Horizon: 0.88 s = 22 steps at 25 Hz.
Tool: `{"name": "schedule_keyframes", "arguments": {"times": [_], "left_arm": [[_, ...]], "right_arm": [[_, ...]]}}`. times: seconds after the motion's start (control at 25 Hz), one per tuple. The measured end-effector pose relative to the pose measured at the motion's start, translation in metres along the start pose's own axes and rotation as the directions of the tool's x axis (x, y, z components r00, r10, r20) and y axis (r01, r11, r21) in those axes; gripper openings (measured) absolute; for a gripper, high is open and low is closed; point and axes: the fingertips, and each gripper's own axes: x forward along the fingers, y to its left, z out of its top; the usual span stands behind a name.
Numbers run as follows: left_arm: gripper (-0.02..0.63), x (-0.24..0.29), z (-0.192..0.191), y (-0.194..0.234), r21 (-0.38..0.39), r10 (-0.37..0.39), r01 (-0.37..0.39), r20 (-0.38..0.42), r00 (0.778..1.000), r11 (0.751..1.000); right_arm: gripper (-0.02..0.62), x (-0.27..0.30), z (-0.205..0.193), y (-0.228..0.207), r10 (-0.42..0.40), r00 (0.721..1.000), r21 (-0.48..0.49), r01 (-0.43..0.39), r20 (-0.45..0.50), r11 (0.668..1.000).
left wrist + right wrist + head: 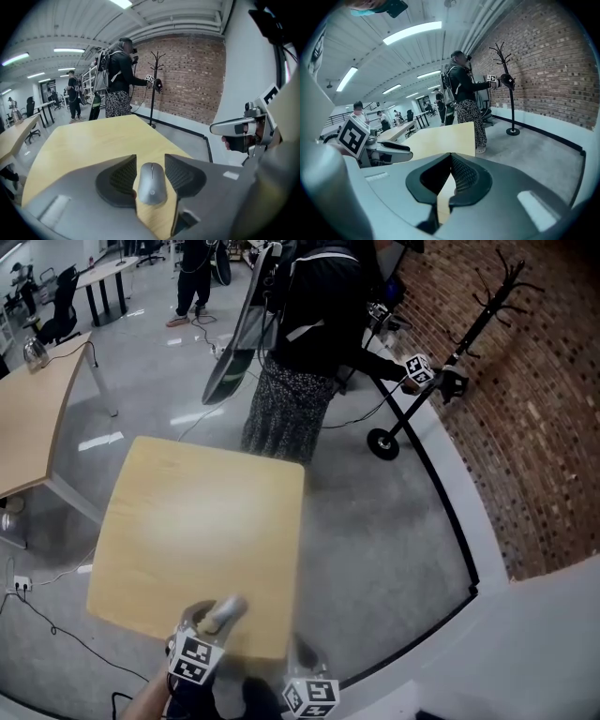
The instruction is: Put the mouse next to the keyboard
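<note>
A grey mouse (225, 612) (151, 183) sits between the jaws of my left gripper (214, 617) (150, 159), over the near edge of the light wooden table (197, 521) (89, 140). Both pads lie against its sides, so the gripper is shut on it. My right gripper (305, 664) (450, 155) is just to the right, off the table's near right corner; its fingertips meet and hold nothing. The table (440, 138) top is bare, and no keyboard shows in any view.
A person (305, 343) in black with a patterned skirt stands just beyond the table's far edge, holding another gripper. A black coat stand (469, 334) rises by the brick wall (534, 427) at the right. Another desk (28, 418) is at the left, with cables on the floor below it.
</note>
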Motion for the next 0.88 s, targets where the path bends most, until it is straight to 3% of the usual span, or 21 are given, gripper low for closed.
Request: {"name": "schedule_keyframes", "arguments": {"times": [0.44, 0.88], "left_arm": [[0.061, -0.046, 0.010, 0.017, -0.022, 0.083, -0.082, 0.072, 0.994, 0.996], [0.029, -0.099, 0.010, 0.038, -0.055, 0.195, -0.189, 0.124, 0.973, 0.980]], "right_arm": [[0.014, -0.007, 0.022, 0.033, 0.052, 0.998, -0.047, -0.051, 0.035, 0.998], [0.014, -0.010, 0.041, 0.083, 0.158, 0.985, -0.118, -0.149, 0.064, 0.982]]}}
